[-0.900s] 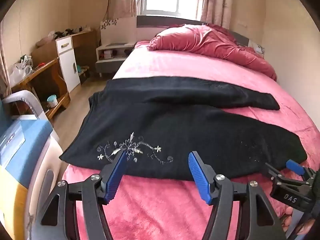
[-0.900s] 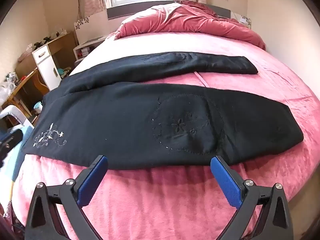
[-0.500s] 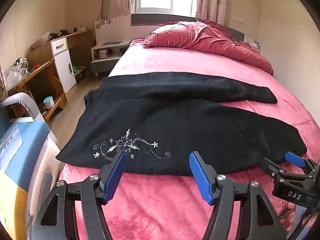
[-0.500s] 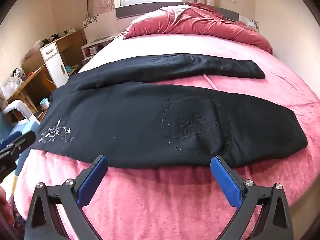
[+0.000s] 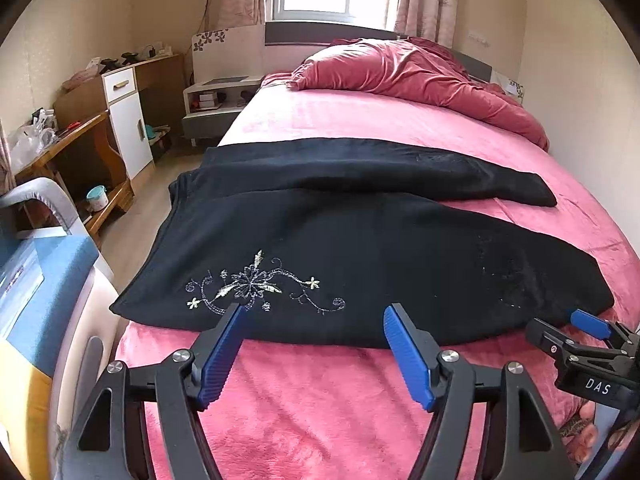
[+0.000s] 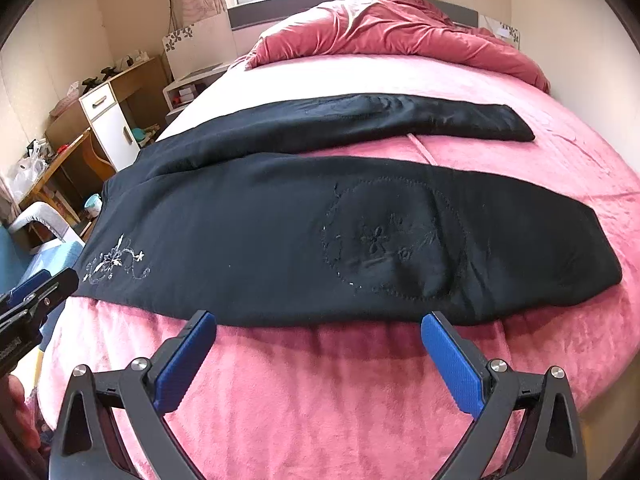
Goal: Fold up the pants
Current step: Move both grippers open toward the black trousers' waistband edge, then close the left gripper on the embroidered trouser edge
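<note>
Black pants lie spread flat across the pink bed, waist at the left, both legs running right. A pale floral embroidery sits near the waist. The pants also show in the right wrist view, with a stitched circle on the near leg. My left gripper is open and empty, just in front of the pants' near edge by the embroidery. My right gripper is open and empty, at the near leg's front edge. The right gripper also shows at the right of the left wrist view.
A crumpled red duvet lies at the head of the bed. A wooden desk and white cabinet stand along the left wall, with a nightstand beyond. A blue and white object is close at the left.
Both grippers have drawn back slightly and tilted, so the pants sit a little farther and lower in view. Both stay open and empty. The pants have not moved.
</note>
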Tool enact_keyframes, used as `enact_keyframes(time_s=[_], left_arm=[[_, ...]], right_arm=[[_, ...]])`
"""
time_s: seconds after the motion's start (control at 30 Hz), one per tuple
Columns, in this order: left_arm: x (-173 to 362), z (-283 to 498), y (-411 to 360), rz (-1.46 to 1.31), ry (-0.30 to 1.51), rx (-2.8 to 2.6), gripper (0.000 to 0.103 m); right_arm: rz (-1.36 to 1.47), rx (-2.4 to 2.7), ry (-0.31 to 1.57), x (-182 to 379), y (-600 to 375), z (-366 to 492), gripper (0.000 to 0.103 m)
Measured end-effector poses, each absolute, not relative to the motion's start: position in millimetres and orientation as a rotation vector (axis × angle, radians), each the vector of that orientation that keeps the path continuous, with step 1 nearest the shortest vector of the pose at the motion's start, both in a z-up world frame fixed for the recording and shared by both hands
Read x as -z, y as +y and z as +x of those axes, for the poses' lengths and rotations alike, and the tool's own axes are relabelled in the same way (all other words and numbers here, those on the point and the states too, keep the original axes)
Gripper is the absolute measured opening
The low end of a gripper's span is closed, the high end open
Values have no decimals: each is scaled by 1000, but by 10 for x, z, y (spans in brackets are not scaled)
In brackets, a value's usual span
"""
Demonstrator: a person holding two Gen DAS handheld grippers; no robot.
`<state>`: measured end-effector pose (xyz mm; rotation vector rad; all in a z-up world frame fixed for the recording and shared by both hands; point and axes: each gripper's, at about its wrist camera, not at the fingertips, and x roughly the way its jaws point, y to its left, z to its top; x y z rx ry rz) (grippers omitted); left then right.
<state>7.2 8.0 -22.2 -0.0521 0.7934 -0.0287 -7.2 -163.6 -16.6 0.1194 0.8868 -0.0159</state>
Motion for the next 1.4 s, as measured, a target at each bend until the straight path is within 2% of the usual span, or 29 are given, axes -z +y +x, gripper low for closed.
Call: enact_keyframes(time_s=[1.27, 1.37, 1.4], left_arm=[[305, 97, 185, -106, 843, 17, 74], [375, 138, 252, -168, 885, 40, 87], [403, 157, 279, -191, 904, 50, 88]], right_arm=[[141, 34, 895, 161, -1750, -68, 101], [162, 37, 897, 153, -1814, -76, 101], [174, 41, 900, 155, -1847, -80, 101]])
